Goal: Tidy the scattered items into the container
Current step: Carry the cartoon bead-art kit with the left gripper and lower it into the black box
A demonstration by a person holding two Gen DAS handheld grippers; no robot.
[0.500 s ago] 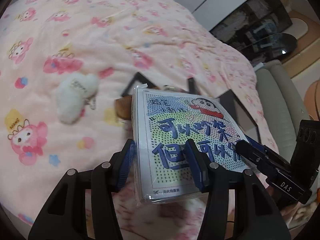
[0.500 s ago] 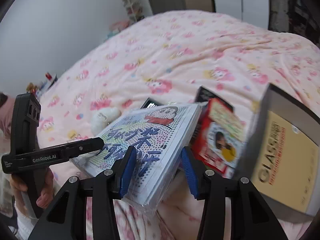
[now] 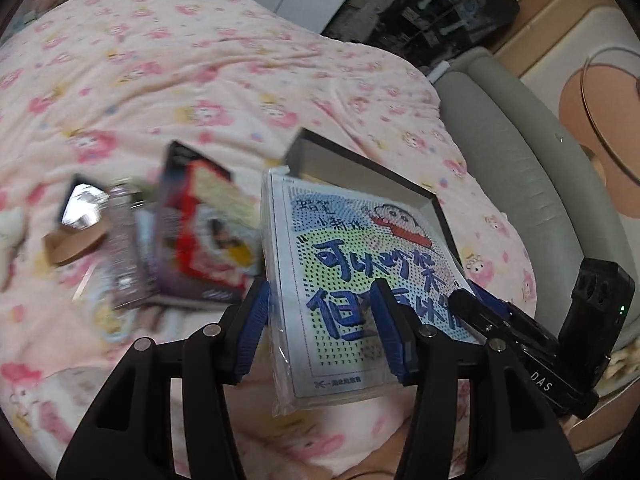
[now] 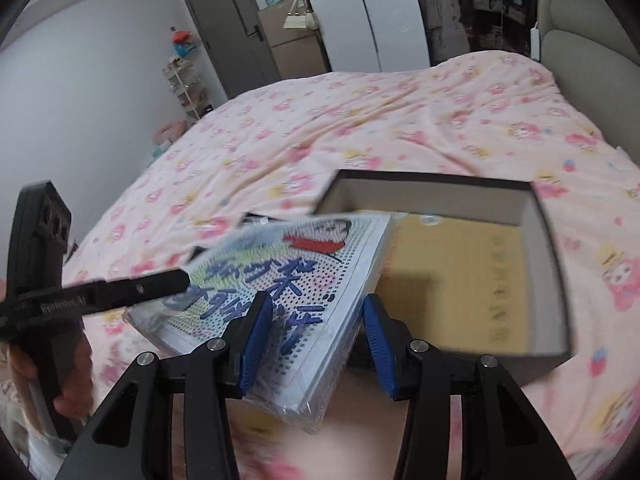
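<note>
A shrink-wrapped book (image 3: 352, 240) with a cartoon cover and blue lettering hangs above the pink bedspread. My left gripper (image 3: 320, 284) is shut on its near end. My right gripper (image 4: 316, 298) is shut on the same book (image 4: 304, 272) at its right edge; it also shows in the left wrist view as the right gripper (image 3: 472, 300). The book's far end reaches over the near rim of a dark grey open box (image 4: 548, 272). A yellow book (image 4: 460, 280) lies flat inside the box.
Left of the box (image 3: 352, 160) lie a red carton (image 3: 212, 232), a purple packet (image 3: 124, 264), a brown tape roll (image 3: 76, 244) and a white plush (image 3: 8, 224). A grey padded bed edge (image 3: 520, 160) runs along the right. A hand (image 4: 72, 384) holds the left gripper.
Both grippers have carried the book to the right, from over the scattered items to the box's rim. The box now sits straight ahead in the right wrist view.
</note>
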